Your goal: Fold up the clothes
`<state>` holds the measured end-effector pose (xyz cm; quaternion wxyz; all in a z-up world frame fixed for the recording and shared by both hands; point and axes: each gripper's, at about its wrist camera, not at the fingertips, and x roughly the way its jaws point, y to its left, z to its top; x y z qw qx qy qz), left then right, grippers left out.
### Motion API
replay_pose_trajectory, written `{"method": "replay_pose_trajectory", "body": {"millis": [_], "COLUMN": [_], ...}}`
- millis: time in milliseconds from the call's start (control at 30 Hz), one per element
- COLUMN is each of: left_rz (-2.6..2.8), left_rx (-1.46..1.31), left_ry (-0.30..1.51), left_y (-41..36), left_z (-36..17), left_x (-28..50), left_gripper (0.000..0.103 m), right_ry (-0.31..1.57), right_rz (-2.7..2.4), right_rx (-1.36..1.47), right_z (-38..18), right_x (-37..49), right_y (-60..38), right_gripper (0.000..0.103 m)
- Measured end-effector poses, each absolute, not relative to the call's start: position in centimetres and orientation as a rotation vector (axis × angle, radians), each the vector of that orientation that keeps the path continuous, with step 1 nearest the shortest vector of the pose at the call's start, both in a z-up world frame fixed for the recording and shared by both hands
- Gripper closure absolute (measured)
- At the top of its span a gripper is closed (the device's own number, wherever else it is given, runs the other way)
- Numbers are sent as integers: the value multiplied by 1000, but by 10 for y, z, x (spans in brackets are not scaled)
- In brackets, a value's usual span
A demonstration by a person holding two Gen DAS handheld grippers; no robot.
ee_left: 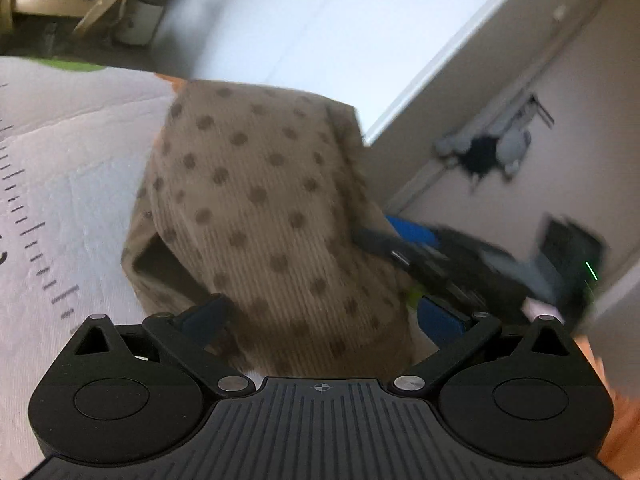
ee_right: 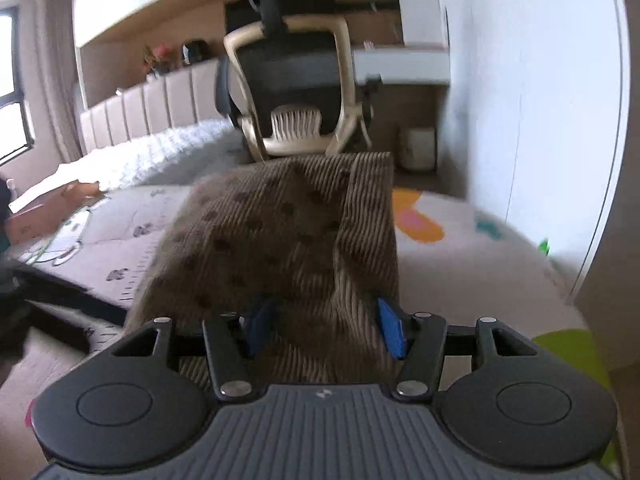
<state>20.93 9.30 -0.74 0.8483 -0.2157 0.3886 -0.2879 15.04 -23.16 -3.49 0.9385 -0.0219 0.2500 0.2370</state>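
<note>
The left tongs stand with their blue pads wide apart, and the brown dotted garment drapes down between them and over the near edge; whether any cloth is truly pinched there cannot be told, since the pads look well apart from each other. The right tongs are narrower, both blue pads pressing against a bunched fold of the same garment, so they appear to have hold of it. The cloth is lifted off the bed and hangs stretched between the two tongs, above the printed quilt. To fold well from here, I judge that both tongs should keep the held edge level and taut, carry it over in one sweep, and lay it down so the corners meet instead of bunching. In the right view the garment's long axis runs straight away from the tongs toward the office chair, its far edge square; in the left view it runs up and away, leaning slightly left. Both views are blurred.
</note>
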Motion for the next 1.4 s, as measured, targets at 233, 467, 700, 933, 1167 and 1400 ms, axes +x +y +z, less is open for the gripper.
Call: {"method": "replay_pose_trajectory", "body": {"millis": [233,467,700,933,1167,1400], "left_rz": [-533,-409,-165,-187,-114,-166], "left_rx": [-546,-473,39,114,149,262], "left_ry": [843,804,743,789,752,613], "left_y": [105,118,100,85,117,116], "left_z": [-25,-14,-12,-28,-23,-19], "left_x": [222,209,191,192,178,190], "left_gripper": [0,0,0,0,0,0], "right_ry": [472,490,499,515,529,537], "right_rz": [679,611,580,618,703,698], "right_rx": [-371,-549,-430,-208,-126,-104], "right_z": [-42,-67,-60,-32,-19,-24], "right_x": [75,89,103,141,183,180], "right_y": [-191,-117,-134,-137,-97,-105], "right_gripper": [27,15,59,78,82,83]}}
